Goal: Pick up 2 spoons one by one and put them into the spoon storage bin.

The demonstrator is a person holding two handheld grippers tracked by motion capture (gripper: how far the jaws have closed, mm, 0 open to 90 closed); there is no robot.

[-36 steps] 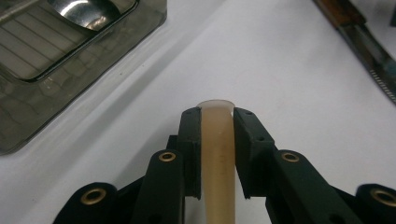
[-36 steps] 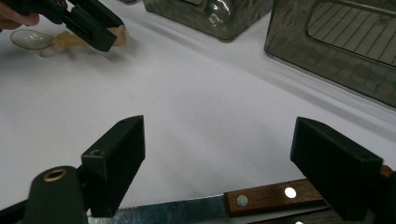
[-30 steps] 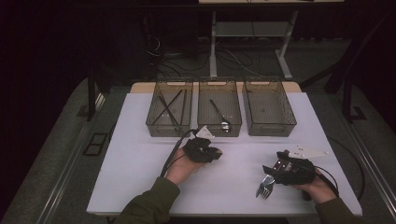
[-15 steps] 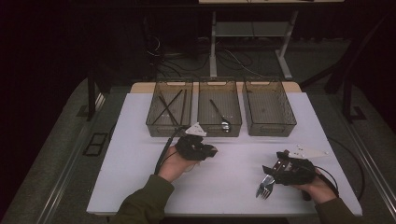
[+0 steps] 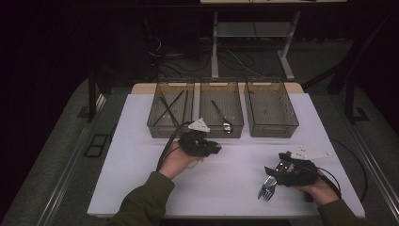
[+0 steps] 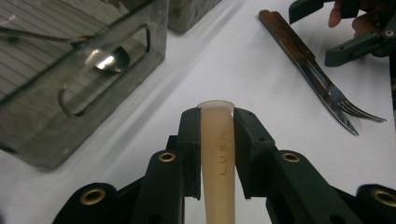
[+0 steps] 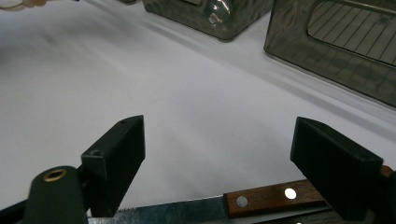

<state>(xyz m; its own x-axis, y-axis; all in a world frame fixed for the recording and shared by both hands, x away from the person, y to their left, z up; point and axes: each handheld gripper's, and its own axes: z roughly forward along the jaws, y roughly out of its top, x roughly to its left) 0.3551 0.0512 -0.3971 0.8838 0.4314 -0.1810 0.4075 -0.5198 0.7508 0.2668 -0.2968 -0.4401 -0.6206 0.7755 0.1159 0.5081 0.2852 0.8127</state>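
Note:
My left gripper (image 6: 216,116) is shut on a pale beige flat handle (image 6: 218,154) with embossed letters, which stands up between the jaws. In the high view the left gripper (image 5: 211,146) hovers just in front of the middle bin (image 5: 221,127). My right gripper (image 7: 219,130) stands open, jaws wide apart, low over a wood-handled knife (image 7: 261,198) lying on the white table. The high view shows the right gripper (image 5: 276,172) at the front right, beside a fork (image 5: 267,190). Fork and knife (image 6: 317,79) lie side by side.
Three clear bins stand in a row at the back: the left bin (image 5: 157,125) holds dark sticks, the middle one a spoon (image 5: 226,125), and the right bin (image 5: 270,127) looks empty. The white table (image 5: 141,155) ends close to the person's sleeves.
The left hand has shifted slightly toward the bins, still gripping the pale handle. The right hand and the fork and knife have stayed put.

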